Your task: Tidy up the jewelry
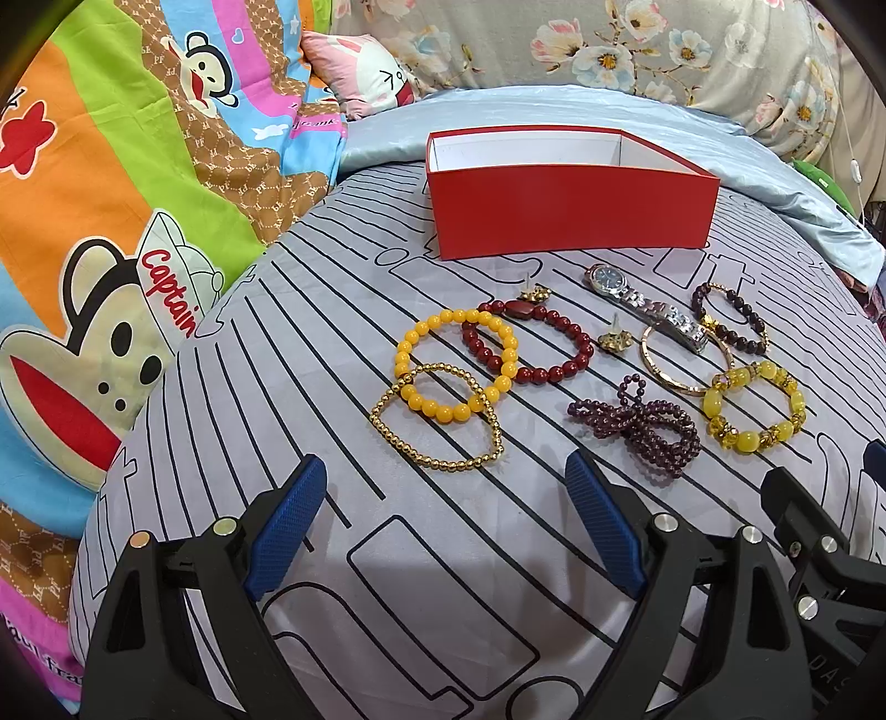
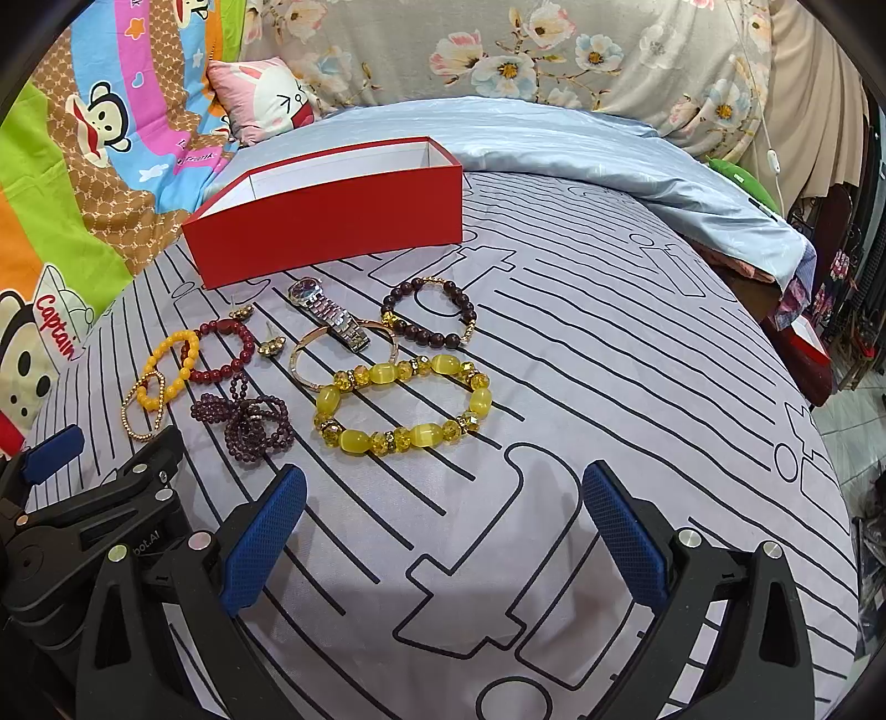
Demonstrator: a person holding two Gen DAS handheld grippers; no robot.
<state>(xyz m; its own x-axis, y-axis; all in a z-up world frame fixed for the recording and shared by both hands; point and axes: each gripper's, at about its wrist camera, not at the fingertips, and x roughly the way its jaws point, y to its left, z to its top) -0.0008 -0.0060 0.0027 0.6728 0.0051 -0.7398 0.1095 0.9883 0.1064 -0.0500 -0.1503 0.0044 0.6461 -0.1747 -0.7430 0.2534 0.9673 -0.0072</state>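
2 grippers hang low over a grey sheet with black line print [image 2: 554, 387], both with their blue-padded jaws spread wide and nothing between them: the left gripper [image 1: 443, 498] sits nearest the gold bead bracelet [image 1: 437, 415], and the right gripper [image 2: 443, 509] sits nearest the yellow cat-eye bracelet [image 2: 401, 407]. All places below are told from the red box [image 1: 570, 216], which stands open, white inside, at the far edge of the jewelry spread and appears empty. Nearest the grippers and farthest from the box lie the gold bead bracelet, a tangled purple bead strand [image 1: 637, 429] and the yellow cat-eye bracelet, set in a rough row well in front of the box. 1 step closer to the box, an opaque yellow bead bracelet [image 1: 457, 365] overlaps the gold one on its near side and a dark red bead bracelet [image 1: 534, 340] on its far side. A thin gold bangle [image 1: 686, 360] lies in front of the box's right half, with the band of a silver watch [image 1: 645, 302] resting across its rim. A gold stud earring [image 1: 614, 338] sits between the red bracelet and the bangle; a 2nd stud [image 1: 534, 296] lies just in front of the box, touching the red bracelet. A dark brown bead bracelet [image 1: 731, 318] lies right of the watch. Beyond the box lie a pale blue quilt [image 2: 526, 138] and a floral cover [image 2: 498, 50].
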